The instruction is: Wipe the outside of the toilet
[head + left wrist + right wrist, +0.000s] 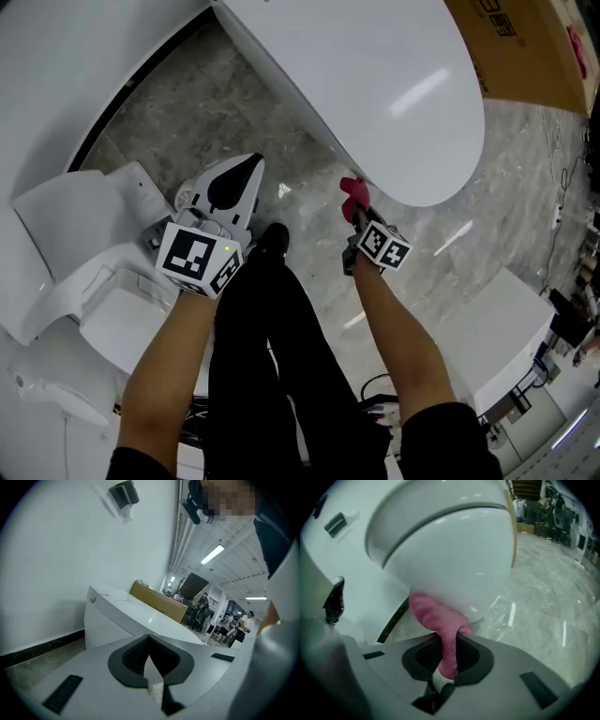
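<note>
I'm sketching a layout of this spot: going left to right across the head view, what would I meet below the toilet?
White moulded parts → left gripper → black shoe → right gripper clamping the pink cloth → white box.

Black trousers (281, 375), dark short sleeves (452, 439), marker cube (195, 258) on white left tool (246, 173)
</note>
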Tool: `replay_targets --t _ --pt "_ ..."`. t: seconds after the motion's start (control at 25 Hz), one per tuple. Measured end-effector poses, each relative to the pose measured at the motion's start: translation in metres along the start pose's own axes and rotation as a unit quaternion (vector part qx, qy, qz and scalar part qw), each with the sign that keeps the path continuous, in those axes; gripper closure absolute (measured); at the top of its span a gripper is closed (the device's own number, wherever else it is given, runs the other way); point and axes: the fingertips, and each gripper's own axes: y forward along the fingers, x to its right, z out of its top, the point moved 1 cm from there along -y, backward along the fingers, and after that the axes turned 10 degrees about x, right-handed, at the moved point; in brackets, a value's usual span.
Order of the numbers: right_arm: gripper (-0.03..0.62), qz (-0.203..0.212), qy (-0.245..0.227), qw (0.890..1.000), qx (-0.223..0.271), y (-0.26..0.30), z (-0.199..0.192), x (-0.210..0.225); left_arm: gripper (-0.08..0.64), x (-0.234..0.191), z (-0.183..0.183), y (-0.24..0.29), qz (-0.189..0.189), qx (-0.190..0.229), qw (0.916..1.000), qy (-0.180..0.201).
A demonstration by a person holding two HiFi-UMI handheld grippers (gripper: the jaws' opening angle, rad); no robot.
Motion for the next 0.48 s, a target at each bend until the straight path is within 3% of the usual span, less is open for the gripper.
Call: replay_targets --t 0.24,0.48 --pt "0.525 0.142 -0.017 0.990 -0.005 -0.010 0.027 -0.141 0.545 -0.035 0.026 -0.022 0.031 0.022 0.9993 -0.002" --pt "0.525 0.251 -0.087 0.964 0.020 0.021 0.050 -0.283 0.545 -0.083 0.059 -0.037 0.075 0.051 0.9959 0.007"
